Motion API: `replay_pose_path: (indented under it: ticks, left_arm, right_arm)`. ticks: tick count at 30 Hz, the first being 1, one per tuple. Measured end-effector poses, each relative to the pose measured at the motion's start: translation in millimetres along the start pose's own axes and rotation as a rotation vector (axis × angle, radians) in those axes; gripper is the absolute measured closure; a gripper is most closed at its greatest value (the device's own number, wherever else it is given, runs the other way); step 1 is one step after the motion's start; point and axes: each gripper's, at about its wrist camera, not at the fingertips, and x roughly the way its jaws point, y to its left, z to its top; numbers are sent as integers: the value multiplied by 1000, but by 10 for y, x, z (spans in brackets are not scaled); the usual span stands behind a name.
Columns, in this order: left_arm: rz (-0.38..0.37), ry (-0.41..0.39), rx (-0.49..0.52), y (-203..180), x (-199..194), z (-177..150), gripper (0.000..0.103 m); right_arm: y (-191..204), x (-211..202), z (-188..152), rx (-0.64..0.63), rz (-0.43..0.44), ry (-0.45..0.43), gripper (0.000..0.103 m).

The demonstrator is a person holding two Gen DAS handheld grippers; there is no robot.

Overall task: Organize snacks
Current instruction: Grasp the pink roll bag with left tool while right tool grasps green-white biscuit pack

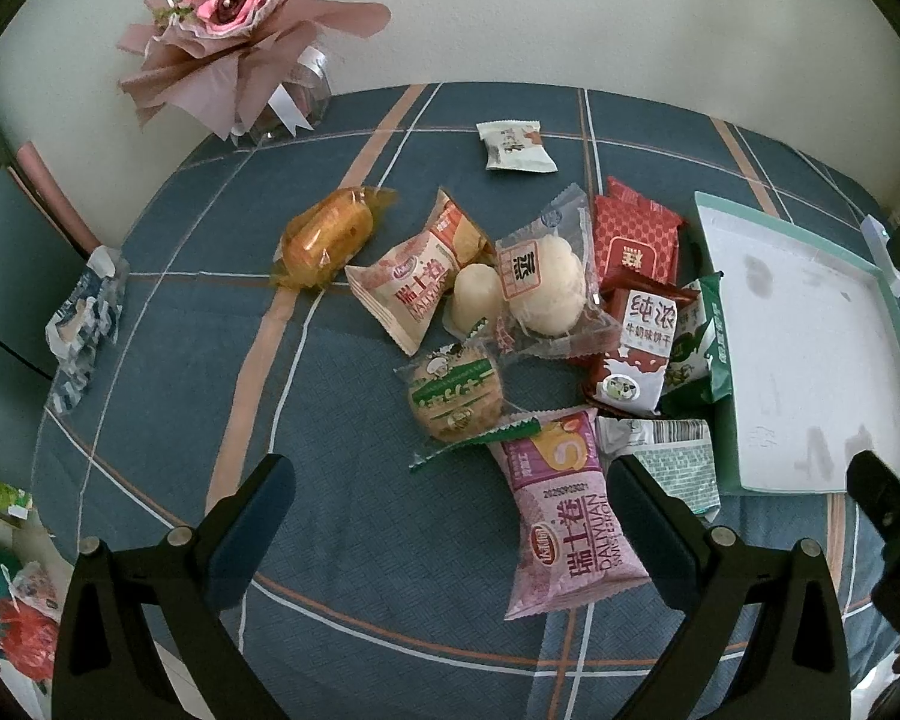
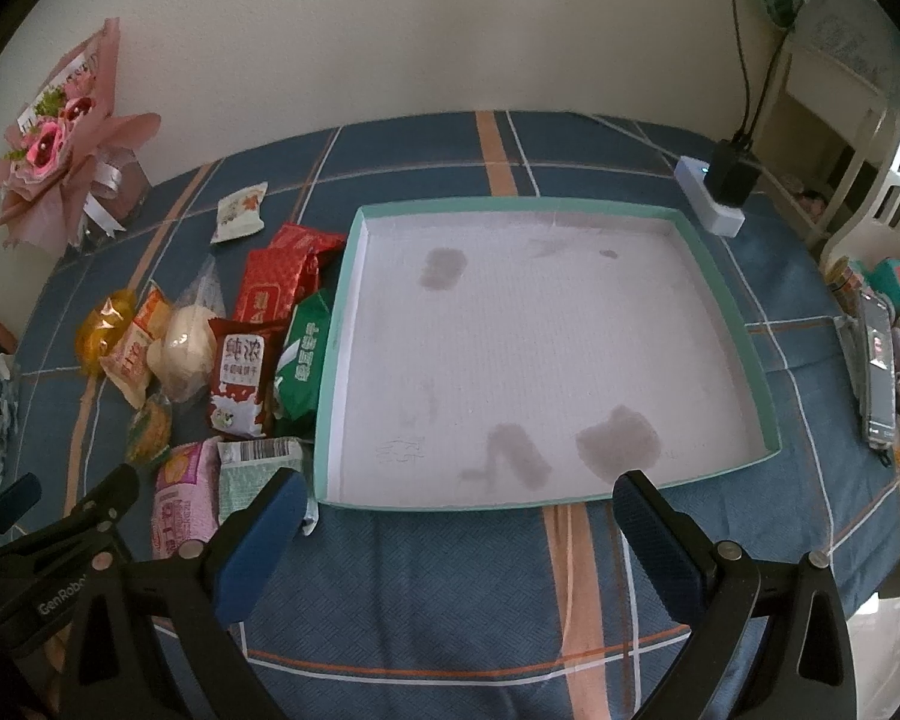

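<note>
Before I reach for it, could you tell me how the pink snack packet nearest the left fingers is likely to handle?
The pink snack packet looks puffy and soft, so it will probably give under the fingers. Its glossy film may be slippery. Lying flat on the tablecloth, it seems unlikely to roll and probably weighs little.

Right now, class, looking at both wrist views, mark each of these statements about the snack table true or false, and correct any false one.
1. The tray holds several snacks. False: no snacks lie in it, only stains.
2. Both the left gripper and right gripper are open. True.
3. The pink pack lies nearest the left gripper. True.
4. The bouquet lies inside the tray. False: it stands at the table's far edge by the wall.
</note>
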Motion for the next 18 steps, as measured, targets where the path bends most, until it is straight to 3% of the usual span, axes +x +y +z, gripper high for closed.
replay_pose_path:
  ticks: [6,9,11,14,18]
  left_arm:
    - [-50,52,-13,-41,148,-16,3]
    - [-62,71,-5,-81,193,-23,19]
    - [-79,90,0,-109,232,-27,21]
    - [-122,117,0,-134,278,-40,39]
    - [-157,135,13,-178,294,-57,54]
  right_arm:
    - [66,117,2,-19,20,36,0]
    - [113,171,25,-17,68,57,0]
    - [145,203,48,-10,112,71,0]
    - [221,235,84,-7,170,82,0]
    - [352,264,153,-16,220,81,8]
